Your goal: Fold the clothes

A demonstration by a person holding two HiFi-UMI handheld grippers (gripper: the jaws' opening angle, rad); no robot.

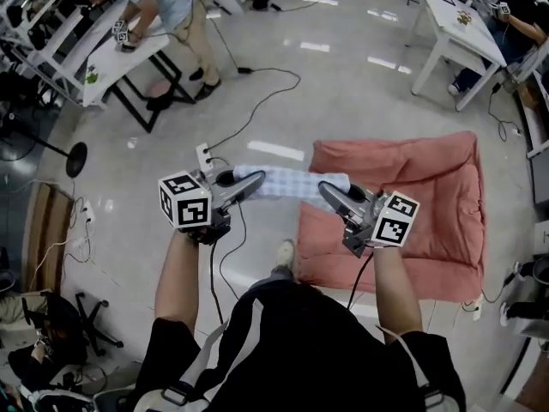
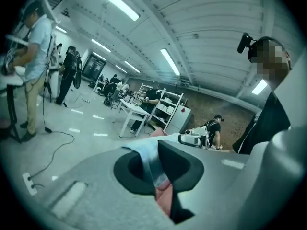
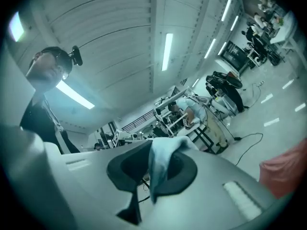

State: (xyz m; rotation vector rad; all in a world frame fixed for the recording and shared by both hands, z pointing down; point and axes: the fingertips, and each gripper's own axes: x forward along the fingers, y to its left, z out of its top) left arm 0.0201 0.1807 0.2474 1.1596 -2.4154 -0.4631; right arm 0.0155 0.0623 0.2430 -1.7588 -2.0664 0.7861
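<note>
A light blue checked garment (image 1: 289,183) hangs stretched between my two grippers, held up in the air above the floor. My left gripper (image 1: 254,179) is shut on its left end, and a fold of the pale cloth (image 2: 152,164) shows pinched between the dark pads. My right gripper (image 1: 328,190) is shut on the right end, with the cloth (image 3: 160,164) draped out of its pads. Below and to the right lies a salmon-pink padded mat (image 1: 420,209) on the floor.
A white power strip (image 1: 204,156) with black cables lies on the floor by my left hand. My own foot (image 1: 282,254) stands at the mat's near edge. White tables (image 1: 459,33) with people working stand at the back left and back right.
</note>
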